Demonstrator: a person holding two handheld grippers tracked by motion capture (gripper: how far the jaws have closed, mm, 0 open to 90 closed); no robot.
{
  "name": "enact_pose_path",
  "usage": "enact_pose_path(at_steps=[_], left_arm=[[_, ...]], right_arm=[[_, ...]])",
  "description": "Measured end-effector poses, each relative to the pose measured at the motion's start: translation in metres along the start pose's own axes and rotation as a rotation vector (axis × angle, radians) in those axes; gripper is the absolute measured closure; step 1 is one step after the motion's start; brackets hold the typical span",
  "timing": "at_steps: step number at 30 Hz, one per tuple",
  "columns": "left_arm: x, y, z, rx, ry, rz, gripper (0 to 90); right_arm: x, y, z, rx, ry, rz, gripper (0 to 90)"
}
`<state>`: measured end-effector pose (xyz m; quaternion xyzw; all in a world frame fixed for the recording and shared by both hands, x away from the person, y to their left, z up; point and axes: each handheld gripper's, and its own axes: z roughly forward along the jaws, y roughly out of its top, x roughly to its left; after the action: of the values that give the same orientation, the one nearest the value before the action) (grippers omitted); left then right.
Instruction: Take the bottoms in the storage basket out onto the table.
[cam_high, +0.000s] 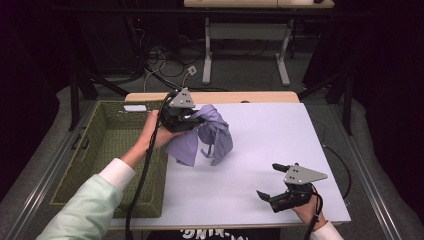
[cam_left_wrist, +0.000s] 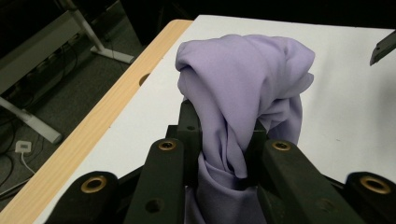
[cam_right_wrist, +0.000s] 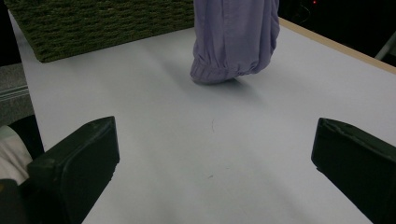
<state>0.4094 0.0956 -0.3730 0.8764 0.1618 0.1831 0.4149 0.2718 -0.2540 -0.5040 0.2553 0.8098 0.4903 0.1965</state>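
The left gripper (cam_high: 186, 119) is clamping a bunched lilac garment (cam_high: 207, 134) near the far left corner of the table (cam_high: 280, 150), just beside the woven green basket (cam_high: 107, 150) that is standing along the table's left edge. The cloth is hanging from the jaws, with its lowest fold touching or nearly touching the tabletop. The right gripper (cam_high: 274, 181) is waiting near the front right corner, its jaws spread wide with nothing between them.

To my eye the risk is in the trailing folds: if the garment is heading for the basket, the loose lower part could be snagging on the rim or dragging outside it, and the bunched grip may be slipping.

The tabletop is a plain white sheet with a wooden edge showing at the far side; beyond it are a dark floor, cables and another desk's legs.
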Motion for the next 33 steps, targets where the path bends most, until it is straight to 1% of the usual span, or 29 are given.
enact_pose_path(at_steps=[9,15,17,21,25,33], left_arm=[[-0.002,-0.003,0.007,0.017,-0.005,-0.007,76.5],[-0.003,-0.005,0.01,0.025,-0.005,-0.006,76.5],[-0.003,-0.005,0.011,0.028,0.0,-0.003,76.5],[-0.003,-0.007,0.013,0.035,-0.002,-0.004,76.4],[-0.004,-0.01,0.016,0.04,-0.006,-0.009,76.4],[-0.007,-0.013,0.023,0.058,-0.015,-0.005,76.4]], right_arm=[[0.0,0.0,0.001,0.003,0.0,0.001,0.6],[0.0,0.0,0.001,0.002,0.004,-0.002,0.6],[0.0,0.0,0.001,0.004,0.002,0.003,0.6],[0.001,0.0,0.001,0.006,0.0,-0.005,0.5],[0.0,0.0,0.002,0.008,0.002,-0.001,0.1],[0.0,-0.001,0.003,0.007,0.006,-0.002,0.0]])
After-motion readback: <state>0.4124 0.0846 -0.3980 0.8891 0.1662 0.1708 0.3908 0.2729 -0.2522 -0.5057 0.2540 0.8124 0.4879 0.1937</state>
